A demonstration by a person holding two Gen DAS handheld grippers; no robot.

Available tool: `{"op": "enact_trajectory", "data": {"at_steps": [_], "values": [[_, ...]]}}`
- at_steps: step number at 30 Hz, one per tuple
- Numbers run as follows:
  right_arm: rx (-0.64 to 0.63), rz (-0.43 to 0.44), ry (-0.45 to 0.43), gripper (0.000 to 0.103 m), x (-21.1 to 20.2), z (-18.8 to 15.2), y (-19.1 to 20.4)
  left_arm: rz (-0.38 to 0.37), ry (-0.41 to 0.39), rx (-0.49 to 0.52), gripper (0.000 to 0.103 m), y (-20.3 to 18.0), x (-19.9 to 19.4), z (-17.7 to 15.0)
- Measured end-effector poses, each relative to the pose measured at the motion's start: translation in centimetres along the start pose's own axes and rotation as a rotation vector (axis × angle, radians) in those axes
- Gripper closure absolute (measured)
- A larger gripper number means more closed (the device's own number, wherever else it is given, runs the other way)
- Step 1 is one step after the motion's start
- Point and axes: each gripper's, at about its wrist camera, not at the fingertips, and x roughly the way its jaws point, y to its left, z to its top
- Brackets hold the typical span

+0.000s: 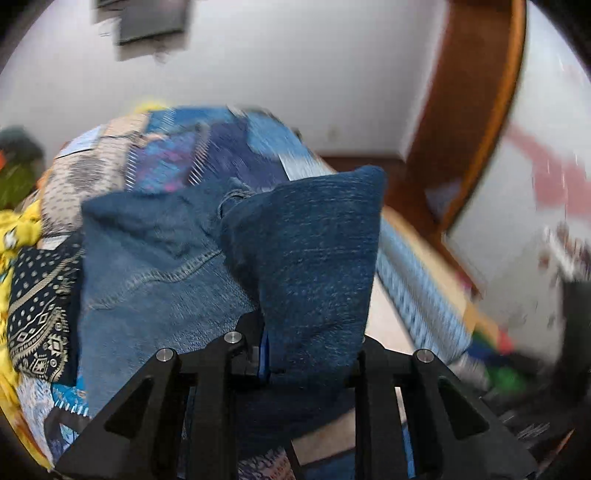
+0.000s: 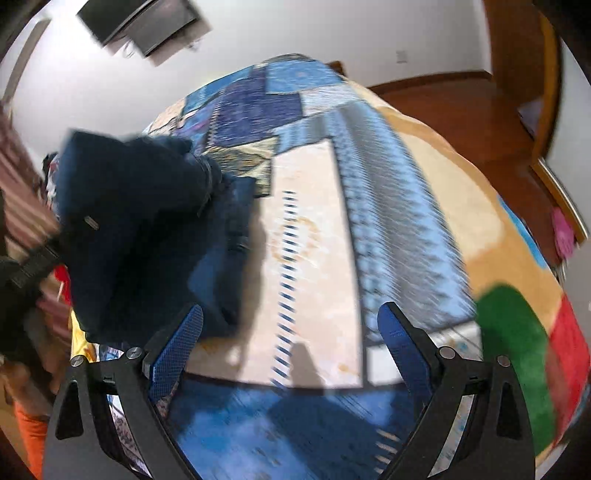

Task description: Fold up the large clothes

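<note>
A blue denim garment (image 1: pixel 184 266) lies bunched on the patchwork bedspread (image 1: pixel 221 147). My left gripper (image 1: pixel 310 354) is shut on a thick fold of it, which stands up between the fingers. In the right wrist view the same denim garment (image 2: pixel 140 221) looks dark and hangs lifted at the left above the bedspread (image 2: pixel 314 240). My right gripper (image 2: pixel 291 332) stands wide open over bare bedspread to the right of the denim. Nothing is between its blue pads (image 2: pixel 181 343).
A dark patterned cloth (image 1: pixel 37 314) and yellow fabric (image 1: pixel 14 236) lie left of the denim. A beige blanket with green and red patches (image 2: pixel 517 350) covers the bed's right side. Beyond it are a wooden floor (image 2: pixel 461 110), a wooden door frame (image 1: pixel 461 129) and a wall-mounted screen (image 2: pixel 140 22).
</note>
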Motion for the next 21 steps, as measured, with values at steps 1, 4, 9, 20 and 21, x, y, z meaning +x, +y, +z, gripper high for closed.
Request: {"op": "enact_trajectory", "data": {"at_steps": [1, 4, 9, 20, 21], "values": [[0.009, -0.002, -0.001, 0.008, -0.1, 0.1, -0.3, 0.009, 0.037, 0.036, 0.082, -0.6, 0.9, -0.7], [0.023, -0.007, -0.012, 0.008, -1.0, -0.1, -1.2, 0.038, 0.116, 0.105, 0.08, -1.6, 2.5, -3.0], [0.011, -0.012, -0.035, 0.008, -1.9, 0.0, -1.5, -0.021, 0.14, 0.089, 0.063, -0.5, 1.2, -4.2], [-0.115, 0.031, -0.088, 0.008, -2.1, 1.8, 3.7, 0.017, 0.005, 0.056, 0.018, 3.3, -7.7, -4.4], [-0.131, 0.038, -0.087, 0.008, -1.8, 1.9, 4.5, 0.056, -0.017, 0.042, 0.014, 4.4, -8.3, -4.2]]}}
